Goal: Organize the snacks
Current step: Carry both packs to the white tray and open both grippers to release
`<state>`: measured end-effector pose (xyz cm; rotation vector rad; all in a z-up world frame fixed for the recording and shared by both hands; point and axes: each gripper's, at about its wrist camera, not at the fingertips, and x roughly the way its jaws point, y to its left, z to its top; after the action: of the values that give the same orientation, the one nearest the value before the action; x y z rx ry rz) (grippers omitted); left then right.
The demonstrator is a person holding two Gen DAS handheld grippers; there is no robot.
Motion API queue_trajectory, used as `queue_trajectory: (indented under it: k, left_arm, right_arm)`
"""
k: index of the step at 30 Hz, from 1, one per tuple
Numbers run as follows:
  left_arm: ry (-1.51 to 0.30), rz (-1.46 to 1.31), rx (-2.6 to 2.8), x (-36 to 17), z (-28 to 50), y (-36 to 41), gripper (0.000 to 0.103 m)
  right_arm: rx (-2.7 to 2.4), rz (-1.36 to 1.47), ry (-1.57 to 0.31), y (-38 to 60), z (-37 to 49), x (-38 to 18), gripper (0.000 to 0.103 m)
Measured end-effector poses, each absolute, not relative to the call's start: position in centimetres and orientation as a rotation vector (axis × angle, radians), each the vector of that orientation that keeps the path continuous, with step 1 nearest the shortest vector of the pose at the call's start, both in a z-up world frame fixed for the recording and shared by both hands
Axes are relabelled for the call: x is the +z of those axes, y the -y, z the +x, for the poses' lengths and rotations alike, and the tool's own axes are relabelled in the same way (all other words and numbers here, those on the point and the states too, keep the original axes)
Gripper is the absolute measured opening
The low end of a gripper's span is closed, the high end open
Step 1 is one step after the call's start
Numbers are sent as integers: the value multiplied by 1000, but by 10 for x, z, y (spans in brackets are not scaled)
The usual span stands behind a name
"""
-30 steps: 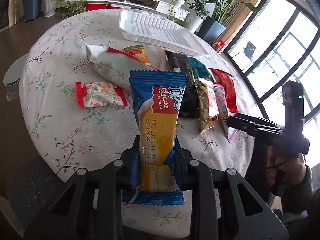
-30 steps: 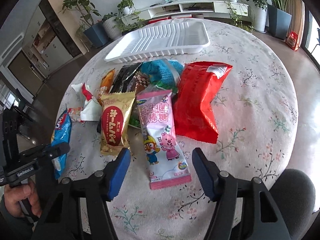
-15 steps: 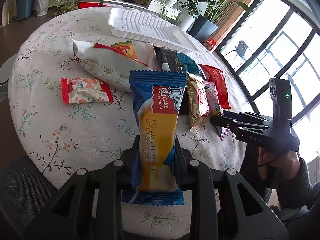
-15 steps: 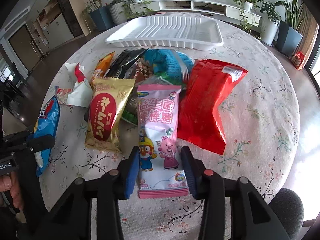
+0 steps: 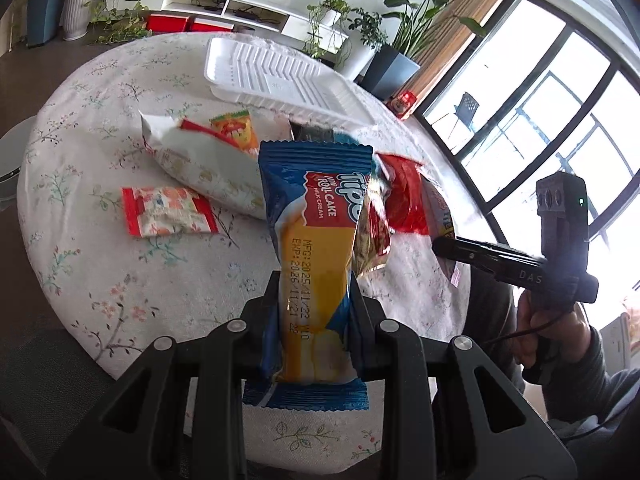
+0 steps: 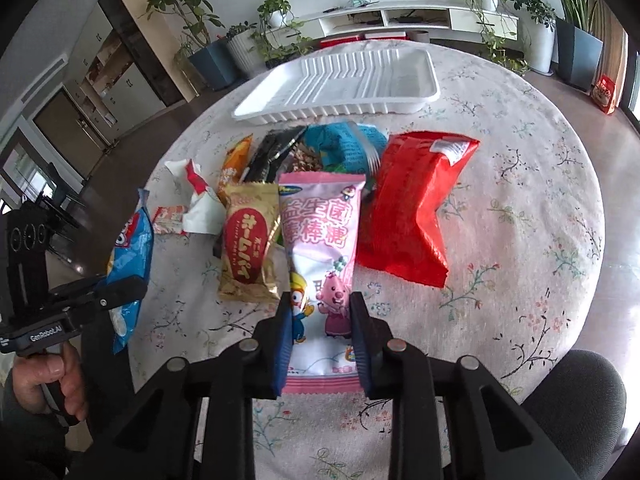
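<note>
Your left tongs [image 5: 316, 312] are clamped on the blue cake bar [image 5: 316, 216], held up above the near desk [image 5: 120, 272]. Your right tongs [image 6: 318, 320] have just been closing and now pinch the pink candy pack [image 6: 320, 236], its far end among the pile. Lift it straight and clear of the gold pack [image 6: 248, 248] before you carry both to the 1 white tray [image 6: 340, 80] at the far side. I count 2 snacks gripped; about 7 lie loose, some overlapping.
</note>
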<state>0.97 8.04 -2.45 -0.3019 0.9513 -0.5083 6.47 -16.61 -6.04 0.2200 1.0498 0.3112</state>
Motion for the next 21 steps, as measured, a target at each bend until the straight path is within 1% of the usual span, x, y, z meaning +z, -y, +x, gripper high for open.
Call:
queue_trajectory:
  k: [5, 9, 13, 16, 18, 21]
  left_arm:
    - [-898, -344, -483, -4, 29, -111, 25]
    - [-834, -339, -442, 22, 60, -143, 25]
    - [-800, -321, -406, 47, 112, -170, 25]
    - [-784, -286, -407, 69, 157, -174, 25]
    - [-785, -244, -411, 79, 190, -166, 25]
    - [-817, -198, -412, 79, 241, -149, 25]
  right_arm:
    - [316, 337, -1010, 195, 72, -43, 29]
    - [231, 404, -970, 240, 87, -31, 29]
    - [101, 472, -902, 300, 120, -13, 29]
    - [40, 497, -863, 331, 160, 2, 29]
    - [48, 492, -836, 334, 190, 14, 29]
    - [127, 466, -829, 317, 233, 24, 29]
